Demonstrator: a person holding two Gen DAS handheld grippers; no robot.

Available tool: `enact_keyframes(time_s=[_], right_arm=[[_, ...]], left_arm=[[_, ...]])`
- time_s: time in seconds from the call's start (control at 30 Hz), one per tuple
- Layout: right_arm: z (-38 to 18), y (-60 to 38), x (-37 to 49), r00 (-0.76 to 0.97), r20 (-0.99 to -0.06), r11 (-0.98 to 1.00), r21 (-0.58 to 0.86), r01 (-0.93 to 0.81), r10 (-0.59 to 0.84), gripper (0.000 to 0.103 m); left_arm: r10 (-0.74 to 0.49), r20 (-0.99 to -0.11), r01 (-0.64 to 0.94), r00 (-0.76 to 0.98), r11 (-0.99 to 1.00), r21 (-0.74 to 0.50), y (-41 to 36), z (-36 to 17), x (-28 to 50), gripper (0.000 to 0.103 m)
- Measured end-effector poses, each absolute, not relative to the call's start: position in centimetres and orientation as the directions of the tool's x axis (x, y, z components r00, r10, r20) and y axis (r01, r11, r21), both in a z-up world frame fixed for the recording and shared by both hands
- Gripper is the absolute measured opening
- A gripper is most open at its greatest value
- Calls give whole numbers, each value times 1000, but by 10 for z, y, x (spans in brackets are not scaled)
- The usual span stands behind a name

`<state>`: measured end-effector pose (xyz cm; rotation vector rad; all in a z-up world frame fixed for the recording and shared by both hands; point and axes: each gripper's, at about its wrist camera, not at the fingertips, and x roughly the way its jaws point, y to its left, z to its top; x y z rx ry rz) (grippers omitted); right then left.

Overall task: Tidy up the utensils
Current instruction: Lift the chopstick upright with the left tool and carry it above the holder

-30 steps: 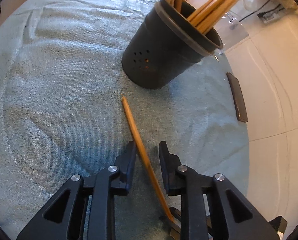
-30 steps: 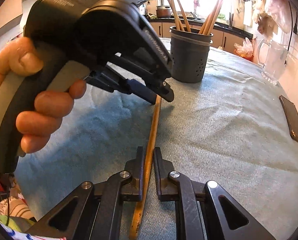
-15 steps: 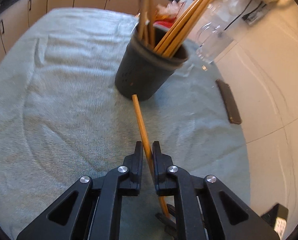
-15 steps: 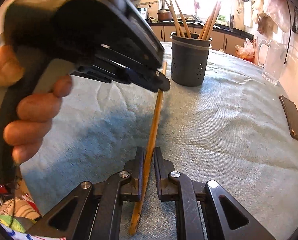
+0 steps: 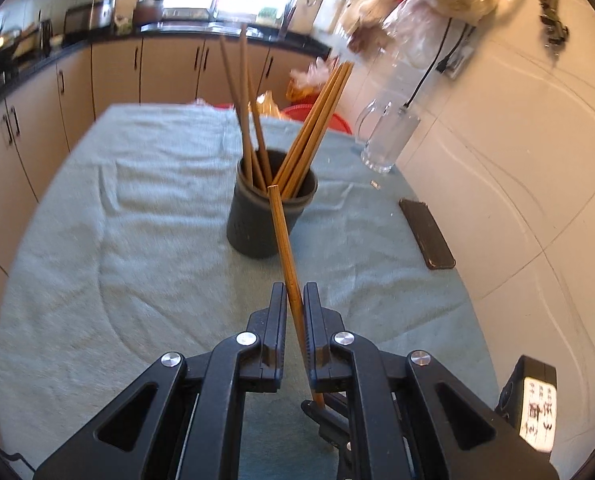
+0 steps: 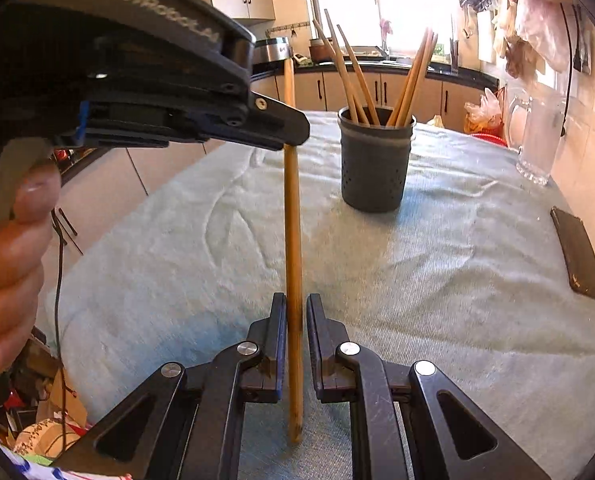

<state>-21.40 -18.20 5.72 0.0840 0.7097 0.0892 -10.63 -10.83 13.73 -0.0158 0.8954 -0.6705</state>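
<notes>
Between my two sets of jaws runs one long bamboo chopstick (image 6: 292, 240), lifted clear of the pale green towel (image 6: 437, 280) that covers the bench. My right gripper (image 6: 296, 336) is clamped on the near part of the stick, whose near tip pokes out just behind the pads. My left gripper (image 5: 295, 312) has just closed its jaws and now pinches the same chopstick farther along; in the right wrist view it reaches in from the left, held by my hand (image 6: 9, 264), with the far end of the stick rising above it. Farther off on the towel stands the dark grey perforated utensil cup (image 6: 375, 160), upright, holding several more bamboo chopsticks (image 6: 377, 76) that lean against its rim. Right of it, near the wall, stands a clear glass pitcher (image 6: 537, 140), and a black phone (image 6: 577, 252) lies flat at the towel's right edge.
</notes>
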Motion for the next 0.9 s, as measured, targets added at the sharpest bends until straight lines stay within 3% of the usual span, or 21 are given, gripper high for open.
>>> enact_keyframes(time_s=[0.6, 0.9], right_arm=[[79, -186, -206, 784, -602, 985, 162, -67, 152, 8], [96, -192, -196, 815, -561, 984, 165, -62, 146, 9]], left_arm=[[-583, -662, 559, 471, 778, -287, -102, 168, -119, 6], [-580, -621, 586, 527, 777, -229, -108, 191, -123, 6]])
